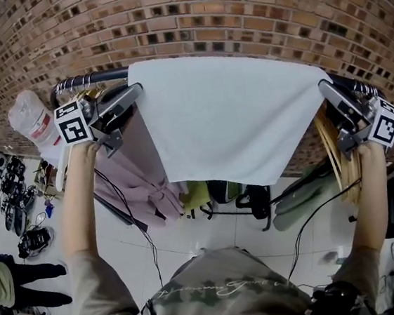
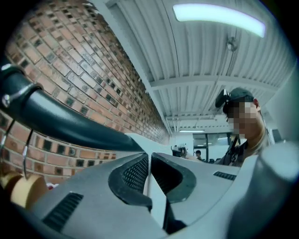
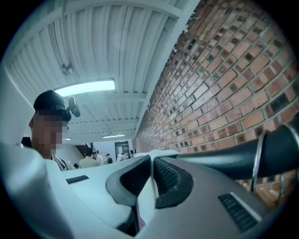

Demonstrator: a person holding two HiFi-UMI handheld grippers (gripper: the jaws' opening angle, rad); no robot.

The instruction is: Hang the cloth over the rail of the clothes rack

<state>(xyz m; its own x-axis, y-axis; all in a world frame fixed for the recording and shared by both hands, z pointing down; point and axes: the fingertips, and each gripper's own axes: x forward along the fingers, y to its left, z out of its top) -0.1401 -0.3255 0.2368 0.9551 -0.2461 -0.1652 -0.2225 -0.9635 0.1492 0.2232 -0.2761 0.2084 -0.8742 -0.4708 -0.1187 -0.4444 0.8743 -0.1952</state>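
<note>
Left tool and right tool grip one cloth.

I can read no words or numbers here. The script across my shirt is too blurred, and the red print on the plastic bag too small.

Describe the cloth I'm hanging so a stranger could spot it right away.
Find the brick wall, then the dark rail before it. The cloth is stretched wide along that rail. It is the only white, flat piece; the mauve garment beside it hangs bunched.
</note>
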